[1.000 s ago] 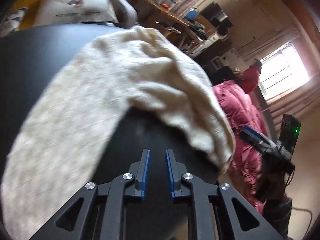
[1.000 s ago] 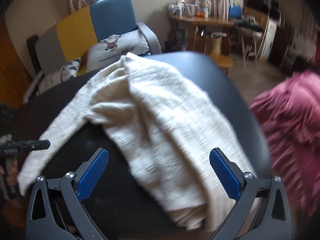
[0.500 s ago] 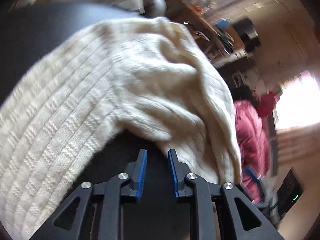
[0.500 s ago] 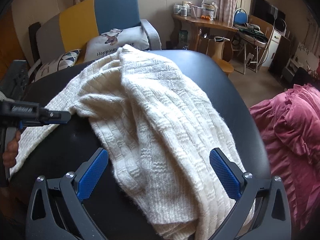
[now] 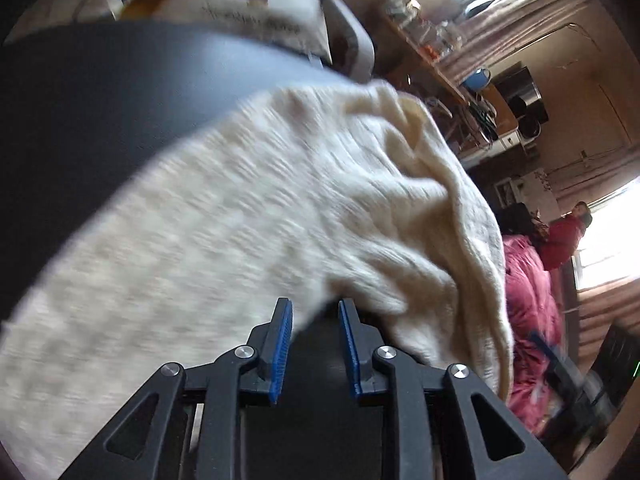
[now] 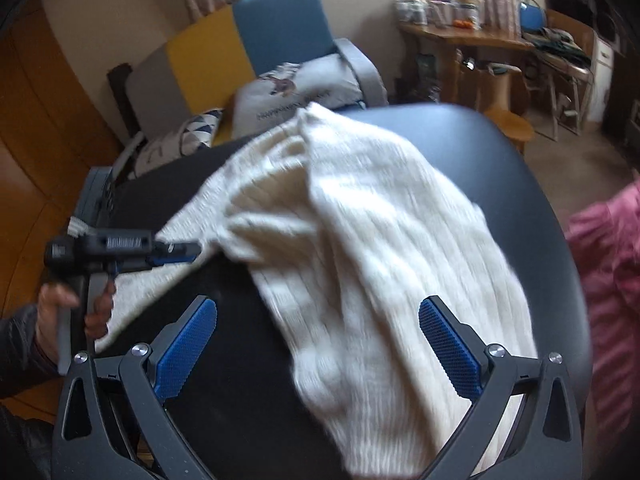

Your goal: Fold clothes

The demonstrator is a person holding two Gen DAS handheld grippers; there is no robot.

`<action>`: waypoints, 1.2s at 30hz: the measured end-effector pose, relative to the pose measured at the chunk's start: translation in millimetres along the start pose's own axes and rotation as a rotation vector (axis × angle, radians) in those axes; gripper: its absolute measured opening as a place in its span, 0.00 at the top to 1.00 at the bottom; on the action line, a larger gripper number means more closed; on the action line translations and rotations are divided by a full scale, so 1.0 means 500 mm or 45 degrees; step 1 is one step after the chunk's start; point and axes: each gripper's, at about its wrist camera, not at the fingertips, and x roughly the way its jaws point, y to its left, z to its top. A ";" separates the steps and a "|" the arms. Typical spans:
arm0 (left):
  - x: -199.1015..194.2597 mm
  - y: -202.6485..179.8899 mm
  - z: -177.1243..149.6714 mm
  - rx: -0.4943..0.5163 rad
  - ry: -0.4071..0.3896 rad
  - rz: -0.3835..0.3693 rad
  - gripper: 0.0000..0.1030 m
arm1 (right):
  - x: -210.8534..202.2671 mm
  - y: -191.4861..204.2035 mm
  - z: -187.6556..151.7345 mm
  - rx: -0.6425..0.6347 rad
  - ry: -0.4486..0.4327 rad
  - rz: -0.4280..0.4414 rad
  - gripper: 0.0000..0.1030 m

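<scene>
A cream knitted sweater [image 6: 360,220] lies crumpled on the round black table [image 6: 520,168], one sleeve trailing to the left. My right gripper [image 6: 318,305] hovers wide open above the sweater's near end, gripping nothing. My left gripper [image 6: 195,249], held by a hand [image 6: 52,312], points at the fold where the sleeve meets the body. In the left wrist view, the left gripper [image 5: 314,304] has its jaws a little apart and widening. The sweater [image 5: 280,208] has an edge just at the left fingertip, and the pads do not press on it.
A sofa with grey, yellow and blue panels [image 6: 276,24] and printed cushions [image 6: 296,88] stands behind the table. A wooden side table [image 6: 460,36] with jars is at the back right, near a round stool [image 6: 512,128]. A pink garment [image 6: 608,264] lies on the right.
My left gripper has closed in on the sweater's sleeve fold and its jaws have spread slightly. The right gripper has shifted a little and stays wide open.
</scene>
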 end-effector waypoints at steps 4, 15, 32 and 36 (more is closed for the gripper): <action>-0.052 0.051 0.002 0.088 -0.106 0.160 0.77 | 0.058 0.013 0.074 -0.070 0.064 -0.073 0.00; -0.131 0.175 -0.038 0.262 -0.223 0.333 0.77 | 0.270 -0.014 0.045 -0.175 0.400 -0.512 0.00; -0.080 0.179 -0.029 0.548 -0.001 0.235 0.74 | 0.265 -0.006 0.041 -0.174 0.336 -0.517 0.00; -0.072 0.164 -0.035 0.606 -0.020 0.299 0.74 | 0.265 -0.010 0.010 -0.174 0.312 -0.515 0.00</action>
